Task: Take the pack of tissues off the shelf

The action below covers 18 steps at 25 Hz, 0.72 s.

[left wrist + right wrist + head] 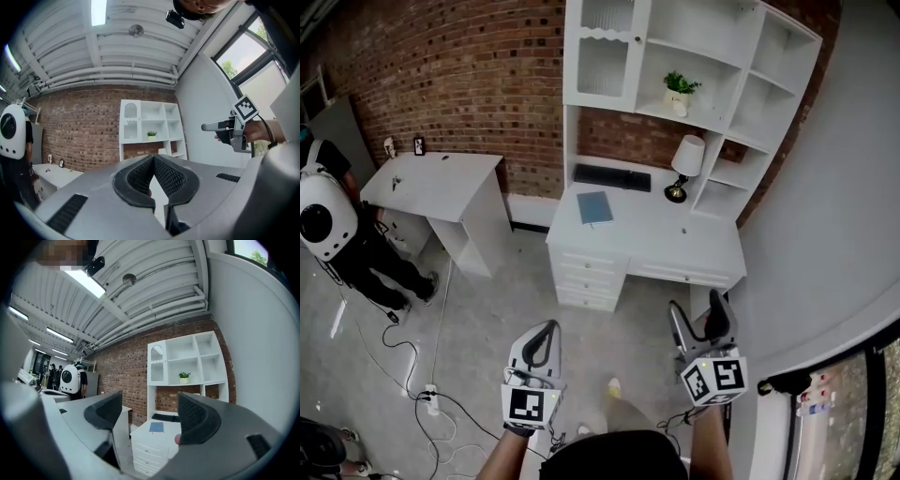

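Observation:
A white desk (675, 246) with a shelf unit (741, 103) on top stands ahead of me against the brick wall. On the shelves I see a small potted plant (678, 92); a lamp (684, 164), a keyboard (612, 177) and a blue book (595, 207) are on the desktop. I cannot make out a pack of tissues in any view. My left gripper (551, 325) (153, 157) is held low and far from the desk, shut on nothing. My right gripper (696, 302) (149, 404) is beside it, open and empty. The shelf unit (187, 366) shows between its jaws.
A second white desk (441, 173) stands to the left. A person with a white backpack (326, 217) is at the far left. Cables and a power strip (431, 398) lie on the floor. A curved white wall (825, 234) runs along the right.

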Tool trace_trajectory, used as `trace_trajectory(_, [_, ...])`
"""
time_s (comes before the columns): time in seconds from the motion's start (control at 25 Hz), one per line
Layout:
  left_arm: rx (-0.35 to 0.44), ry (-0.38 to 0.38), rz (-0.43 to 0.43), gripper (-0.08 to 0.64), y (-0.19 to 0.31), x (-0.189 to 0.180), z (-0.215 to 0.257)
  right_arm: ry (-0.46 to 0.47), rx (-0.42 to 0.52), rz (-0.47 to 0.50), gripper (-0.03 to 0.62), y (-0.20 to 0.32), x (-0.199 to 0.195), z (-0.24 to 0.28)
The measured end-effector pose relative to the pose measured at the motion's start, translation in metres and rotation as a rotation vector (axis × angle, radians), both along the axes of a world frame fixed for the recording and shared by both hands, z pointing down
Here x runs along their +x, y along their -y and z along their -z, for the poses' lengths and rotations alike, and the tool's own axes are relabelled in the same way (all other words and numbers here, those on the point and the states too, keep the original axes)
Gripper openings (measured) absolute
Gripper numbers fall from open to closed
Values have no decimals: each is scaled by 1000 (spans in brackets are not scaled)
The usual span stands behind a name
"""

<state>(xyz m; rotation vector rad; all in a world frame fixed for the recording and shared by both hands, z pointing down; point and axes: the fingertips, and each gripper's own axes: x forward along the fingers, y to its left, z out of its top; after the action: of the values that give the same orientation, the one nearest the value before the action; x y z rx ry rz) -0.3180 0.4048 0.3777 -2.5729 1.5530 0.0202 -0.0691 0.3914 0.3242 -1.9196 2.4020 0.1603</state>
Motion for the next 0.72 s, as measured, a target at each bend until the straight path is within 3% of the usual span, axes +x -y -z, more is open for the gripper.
trace_trajectory(0.36, [-15,66,12,17,101,38,-2,5,23,1,367,98,39,1])
trace_trajectory(0.56, [-21,86,-15,17,170,94,8,45,-5,-27,367,153,96,-9])
trace_trajectory(0.72, [-36,98,-66,17,207,149,7,63,-22,20,367,190,111,-18])
